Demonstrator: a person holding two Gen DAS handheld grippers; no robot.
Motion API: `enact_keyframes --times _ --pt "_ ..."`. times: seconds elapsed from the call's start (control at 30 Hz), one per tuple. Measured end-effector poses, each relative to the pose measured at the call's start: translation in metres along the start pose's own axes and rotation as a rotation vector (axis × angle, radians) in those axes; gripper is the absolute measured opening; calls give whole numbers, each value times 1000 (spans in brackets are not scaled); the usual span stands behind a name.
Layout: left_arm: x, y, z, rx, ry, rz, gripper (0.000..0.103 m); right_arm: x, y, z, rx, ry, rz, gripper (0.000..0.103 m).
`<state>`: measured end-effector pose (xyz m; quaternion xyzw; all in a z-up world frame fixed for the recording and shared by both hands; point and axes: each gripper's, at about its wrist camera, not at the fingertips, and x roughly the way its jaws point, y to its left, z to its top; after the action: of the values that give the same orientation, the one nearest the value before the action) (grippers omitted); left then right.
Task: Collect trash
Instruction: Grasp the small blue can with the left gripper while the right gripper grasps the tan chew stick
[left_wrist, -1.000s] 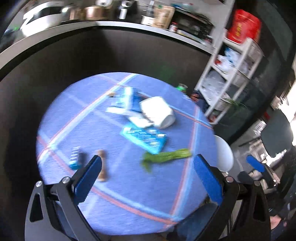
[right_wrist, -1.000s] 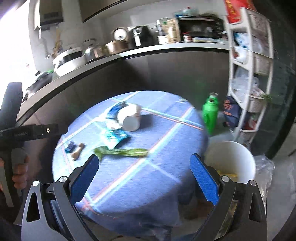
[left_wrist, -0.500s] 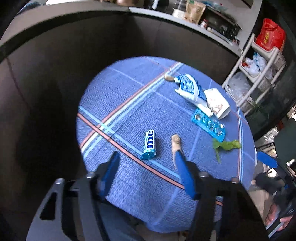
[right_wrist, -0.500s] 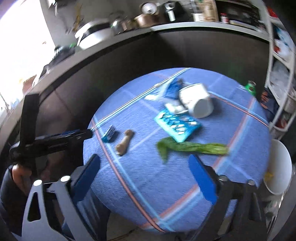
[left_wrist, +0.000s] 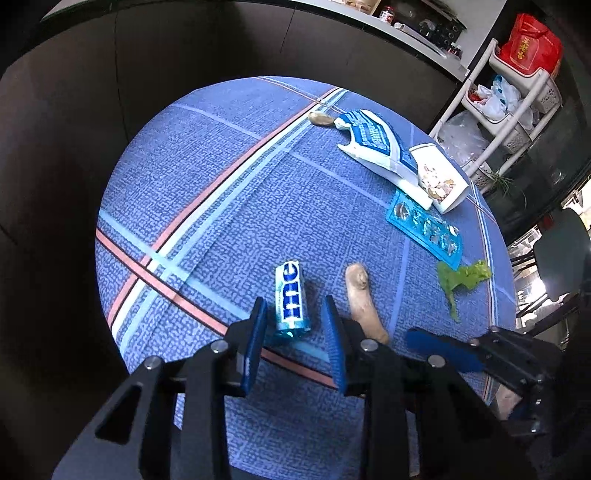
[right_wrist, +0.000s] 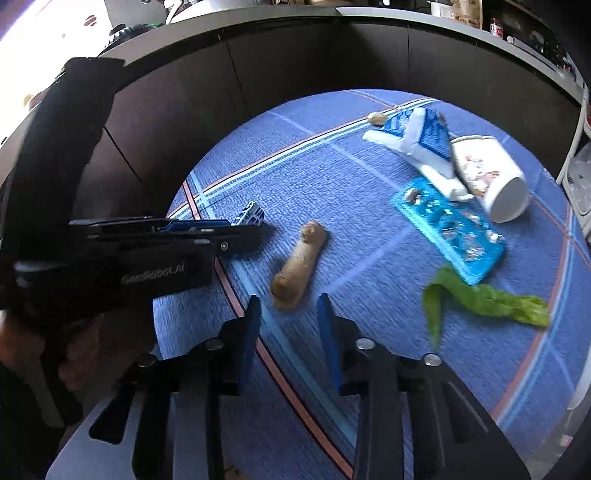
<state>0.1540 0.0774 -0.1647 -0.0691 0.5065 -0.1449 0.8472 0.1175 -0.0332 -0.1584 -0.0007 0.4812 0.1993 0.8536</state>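
Note:
A round table with a blue plaid cloth (left_wrist: 207, 192) carries trash. A small blue wrapper roll (left_wrist: 292, 300) lies between the fingers of my left gripper (left_wrist: 293, 317), which is open around it. A ginger piece (left_wrist: 360, 295) lies just right of it; in the right wrist view the ginger (right_wrist: 298, 264) lies just ahead of my open right gripper (right_wrist: 288, 306). The left gripper (right_wrist: 236, 230) shows there from the side over the wrapper (right_wrist: 251, 215).
Farther back lie a blue blister pack (left_wrist: 424, 229), a green leaf (left_wrist: 461, 277), a white paper cup (left_wrist: 439, 177), a blue-white carton (left_wrist: 376, 147) and a small nut (left_wrist: 320, 118). A white shelf rack (left_wrist: 509, 103) stands behind the table.
Both grippers have narrowed from wide open and come down toward the table. The left now straddles the blue wrapper; the right has closed in on the ginger.

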Motion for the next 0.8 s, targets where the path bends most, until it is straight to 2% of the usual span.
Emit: enact_keyframes --times 0.1,0.17,0.3,0.5,0.57,0.67,0.8 --pt "2 1 3 6 1 -8 31 11 4 4 -3 -6 -18 26" --pt "3 0 3 10 1 -12 30 13 5 6 -18 -7 -44 20" --pt "4 0 4 7 -1 -27 29 10 3 3 -36 0 -37 20" --pt "7 -3 6 19 -7 -9 30 7 -3 0 -25 -8 -23 20" --pt "8 -4 6 33 2 10 10 6 -4 0 -20 -6 -18 19" --pt "6 -3 5 11 3 -2 9 0 -7 -2 -5 -23 -4 19" --pt "-11 -8 5 -7 -43 -23 9 -21 -14 -4 9 -71 5 19"
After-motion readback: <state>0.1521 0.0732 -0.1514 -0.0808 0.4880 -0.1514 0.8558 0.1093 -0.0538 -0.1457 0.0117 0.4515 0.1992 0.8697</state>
